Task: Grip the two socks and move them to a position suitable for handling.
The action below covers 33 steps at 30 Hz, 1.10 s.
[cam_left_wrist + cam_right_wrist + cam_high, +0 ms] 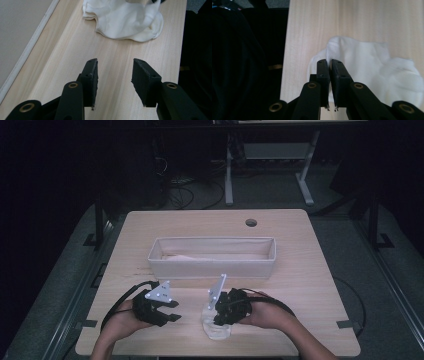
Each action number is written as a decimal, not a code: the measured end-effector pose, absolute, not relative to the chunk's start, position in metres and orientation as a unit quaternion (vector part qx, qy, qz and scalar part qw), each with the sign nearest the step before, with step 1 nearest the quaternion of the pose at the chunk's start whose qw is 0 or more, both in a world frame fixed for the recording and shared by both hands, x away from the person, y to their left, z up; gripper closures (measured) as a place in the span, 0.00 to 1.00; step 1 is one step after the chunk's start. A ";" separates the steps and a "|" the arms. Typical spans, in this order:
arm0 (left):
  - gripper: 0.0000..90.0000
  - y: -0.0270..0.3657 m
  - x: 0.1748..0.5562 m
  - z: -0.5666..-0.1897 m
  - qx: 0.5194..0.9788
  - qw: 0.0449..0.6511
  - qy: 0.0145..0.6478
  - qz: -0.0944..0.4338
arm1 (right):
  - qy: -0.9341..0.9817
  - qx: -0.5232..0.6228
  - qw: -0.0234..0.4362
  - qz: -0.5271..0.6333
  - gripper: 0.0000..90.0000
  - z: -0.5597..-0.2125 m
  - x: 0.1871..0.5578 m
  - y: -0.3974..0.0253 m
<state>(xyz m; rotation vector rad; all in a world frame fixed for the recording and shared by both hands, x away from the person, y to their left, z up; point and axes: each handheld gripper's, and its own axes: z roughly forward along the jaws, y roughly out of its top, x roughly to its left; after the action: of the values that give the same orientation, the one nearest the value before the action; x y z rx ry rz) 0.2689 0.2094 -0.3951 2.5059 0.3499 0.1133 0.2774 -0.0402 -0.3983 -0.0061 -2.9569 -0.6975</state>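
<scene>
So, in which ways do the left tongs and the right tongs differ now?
The left tongs stand open over bare table; the right tongs are closed, or nearly so. The left tongs touch nothing, with the white cloth lying ahead of them; the right tongs are at the cloth, apparently pinching a fold. Both have black jaws and are held low near the table's near edge.

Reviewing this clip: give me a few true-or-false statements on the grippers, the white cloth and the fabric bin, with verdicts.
1. The right gripper has its jaws pinched on the white cloth. True.
2. The left gripper is clamped on the cloth. False: its jaws stand open over bare wood, short of the cloth.
3. The cloth lies inside the fabric bin. False: it lies on the table near the front edge, in front of the bin.
4. The bin stands across the middle of the table, beyond both grippers. True.
</scene>
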 end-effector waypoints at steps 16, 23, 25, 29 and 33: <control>0.62 0.212 0.270 -0.394 0.947 0.293 0.126 0.044 | -0.971 0.012 0.108 -0.214 0.87 -0.436 0.264 -0.025; 0.62 0.212 0.269 -0.394 0.944 0.298 0.131 0.045 | -0.967 0.014 0.101 -0.233 0.77 -0.422 0.264 -0.033; 0.62 0.212 0.269 -0.394 0.945 0.298 0.131 0.045 | -0.966 0.008 0.096 -0.241 0.77 -0.417 0.266 -0.037; 0.62 0.212 0.270 -0.394 0.947 0.292 0.127 0.044 | -0.970 -0.009 0.073 -0.232 0.80 -0.414 0.271 -0.042; 0.62 0.212 0.270 -0.394 0.945 0.296 0.130 0.044 | -0.973 -0.015 0.071 -0.220 0.80 -0.421 0.274 -0.044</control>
<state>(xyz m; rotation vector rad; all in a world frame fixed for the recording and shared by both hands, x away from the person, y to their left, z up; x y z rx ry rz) 0.2698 0.2121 -0.3940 2.5148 0.3461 0.1159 0.2741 -0.0442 -0.4213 -0.0457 -2.9252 -0.6624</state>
